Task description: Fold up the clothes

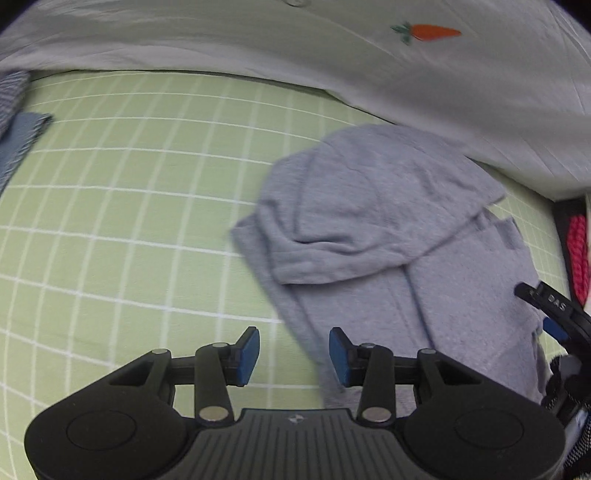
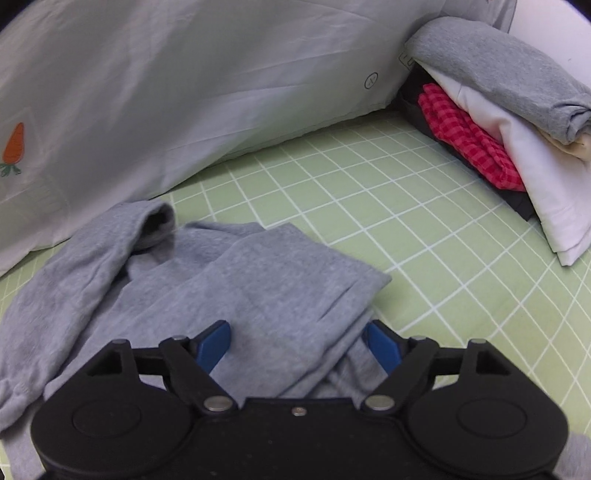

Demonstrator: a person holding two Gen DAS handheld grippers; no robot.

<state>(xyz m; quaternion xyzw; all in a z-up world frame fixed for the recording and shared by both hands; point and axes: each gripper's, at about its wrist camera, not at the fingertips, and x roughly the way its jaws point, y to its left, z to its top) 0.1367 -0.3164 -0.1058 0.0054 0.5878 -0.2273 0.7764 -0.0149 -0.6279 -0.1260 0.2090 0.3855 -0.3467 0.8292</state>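
A grey knit garment (image 1: 388, 229) lies partly folded on the green checked sheet (image 1: 129, 221), one sleeve draped across its body. My left gripper (image 1: 294, 354) stands open just over the garment's left edge, nothing between its blue pads. In the right wrist view the same grey garment (image 2: 229, 273) spreads out in front, its folded corner pointing right. My right gripper (image 2: 297, 347) hovers open above the garment's near fold, the cloth lying under both fingers but not pinched. The right gripper's black tip (image 1: 554, 310) shows at the right edge of the left wrist view.
A pale pillow with a carrot emblem (image 1: 424, 33) runs along the back, seen again as pillow (image 2: 184, 92). A stack of folded clothes (image 2: 498, 122), grey, white, red checked and dark, sits at the right. Blue fabric (image 1: 18, 140) lies at the far left.
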